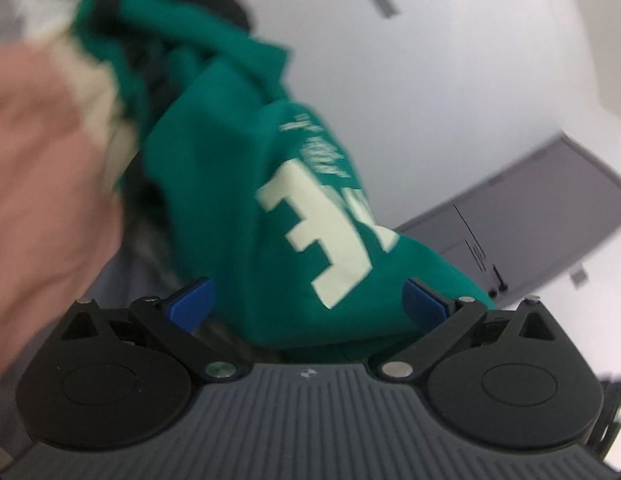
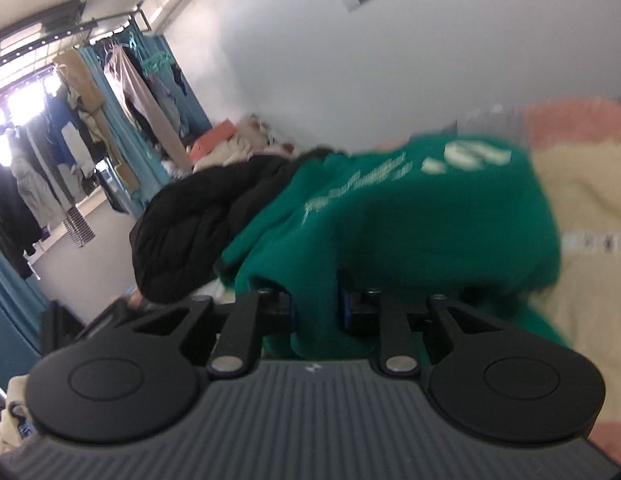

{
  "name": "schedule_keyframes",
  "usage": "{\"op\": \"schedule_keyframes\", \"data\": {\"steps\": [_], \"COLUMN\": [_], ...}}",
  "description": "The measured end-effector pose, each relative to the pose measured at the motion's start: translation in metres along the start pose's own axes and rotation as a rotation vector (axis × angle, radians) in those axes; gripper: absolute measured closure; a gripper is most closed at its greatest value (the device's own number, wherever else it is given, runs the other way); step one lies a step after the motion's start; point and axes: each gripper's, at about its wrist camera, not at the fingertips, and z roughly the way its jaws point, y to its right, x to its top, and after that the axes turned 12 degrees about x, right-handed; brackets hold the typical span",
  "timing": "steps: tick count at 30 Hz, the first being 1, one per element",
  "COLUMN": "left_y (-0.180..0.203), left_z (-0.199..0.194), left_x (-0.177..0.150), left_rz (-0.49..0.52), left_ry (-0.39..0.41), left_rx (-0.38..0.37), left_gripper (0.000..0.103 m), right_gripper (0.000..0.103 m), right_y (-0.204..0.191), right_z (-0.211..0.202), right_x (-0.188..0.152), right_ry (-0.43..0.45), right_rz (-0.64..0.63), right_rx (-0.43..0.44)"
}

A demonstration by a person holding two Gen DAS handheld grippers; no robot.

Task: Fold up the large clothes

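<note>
A green garment with cream printed letters (image 1: 238, 184) hangs bunched in front of the left wrist camera. My left gripper (image 1: 308, 304) has its blue pads wide apart, and a fold of the green cloth lies between them without being clamped. In the right wrist view the same green garment (image 2: 410, 216) stretches over a pink and cream bed. My right gripper (image 2: 316, 308) is shut on a fold of the green cloth near its lower edge. Both views are blurred by motion.
A black jacket (image 2: 206, 220) lies on the bed beside the green garment. A pink and cream blanket (image 2: 582, 184) covers the bed. Several clothes hang on a rack (image 2: 70, 128) at the far left by a bright window. A white wall (image 1: 430, 80) and a grey cabinet (image 1: 530, 216) are behind.
</note>
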Motion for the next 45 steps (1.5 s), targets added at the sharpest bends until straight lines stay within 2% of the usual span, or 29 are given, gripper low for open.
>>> {"op": "schedule_keyframes", "data": {"steps": [3,5,8,9,11,12,15,19,21,24,28,30,32,35,37,38,39,40,42,43,45], "left_y": [-0.012,-0.019,-0.031,-0.035,-0.042,-0.043,-0.046,-0.046,-0.049,-0.047,-0.042,-0.041,-0.042,-0.044,-0.046,-0.047,-0.048,-0.049,-0.05,-0.049,-0.046], "left_z": [0.011,0.016,0.024,0.025,0.026,0.023,0.015,0.009,0.02,0.029,0.046,0.054,0.062,0.073,0.077,0.079,0.08,0.079,0.071,0.064,0.049], "left_x": [0.003,0.005,0.007,0.007,0.01,0.01,0.009,0.006,0.011,0.012,0.011,0.007,0.004,0.005,0.009,0.011,0.013,0.015,0.02,0.023,0.03], "left_rz": [-0.085,-0.128,-0.201,-0.224,-0.267,-0.281,-0.305,-0.309,-0.307,-0.295,-0.276,-0.287,-0.304,-0.34,-0.359,-0.361,-0.36,-0.37,-0.373,-0.369,-0.36], "left_ry": [-0.021,-0.022,-0.033,-0.033,-0.024,-0.021,-0.004,0.005,-0.002,-0.02,-0.09,-0.125,-0.146,-0.148,-0.128,-0.125,-0.124,-0.119,-0.088,-0.065,-0.014], "left_rx": [-0.001,0.04,0.055,0.054,0.044,0.038,0.041,0.081,0.081,0.061,0.005,-0.01,-0.02,-0.05,-0.053,-0.054,-0.054,-0.058,-0.069,-0.07,-0.078], "left_gripper": [0.002,0.002,0.004,0.005,0.006,0.006,0.007,0.008,0.009,0.01,0.012,0.012,0.013,0.018,0.035,0.043,0.057,0.068,0.08,0.085,0.089], "right_gripper": [0.075,0.069,0.064,0.055,0.023,0.018,0.018,0.019,0.019,0.019,0.019,0.019,0.019,0.019,0.019,0.023,0.03,0.041,0.063,0.083,0.09], "right_y": [-0.006,-0.006,-0.006,-0.007,-0.004,-0.005,-0.006,0.002,0.017,0.05,0.108,0.138,0.164,0.196,0.195,0.192,0.189,0.186,0.181,0.18,0.166], "right_z": [0.018,0.033,0.028,0.021,0.004,-0.003,-0.028,-0.056,-0.057,-0.063,-0.049,-0.041,-0.033,-0.008,0.002,0.005,0.008,0.011,0.015,0.015,0.006], "right_x": [-0.01,-0.017,-0.017,-0.016,-0.01,-0.007,0.003,0.02,0.028,0.032,0.037,0.037,0.027,0.003,-0.004,-0.004,-0.003,-0.002,0.0,0.001,0.008], "right_ry": [-0.058,-0.112,-0.157,-0.156,-0.134,-0.11,-0.045,0.072,0.115,0.148,0.111,0.11,0.112,0.067,0.094,0.108,0.121,0.125,0.118,0.124,0.153], "right_rz": [-0.006,-0.019,-0.039,-0.04,-0.007,0.025,0.05,0.041,0.061,0.173,0.377,0.476,0.602,0.757,0.759,0.743,0.727,0.715,0.701,0.681,0.614], "right_rx": [-0.001,-0.002,0.012,0.024,0.065,0.088,0.143,0.129,0.063,-0.063,-0.263,-0.311,-0.301,-0.204,-0.164,-0.163,-0.144,-0.107,-0.069,-0.061,-0.084]}}
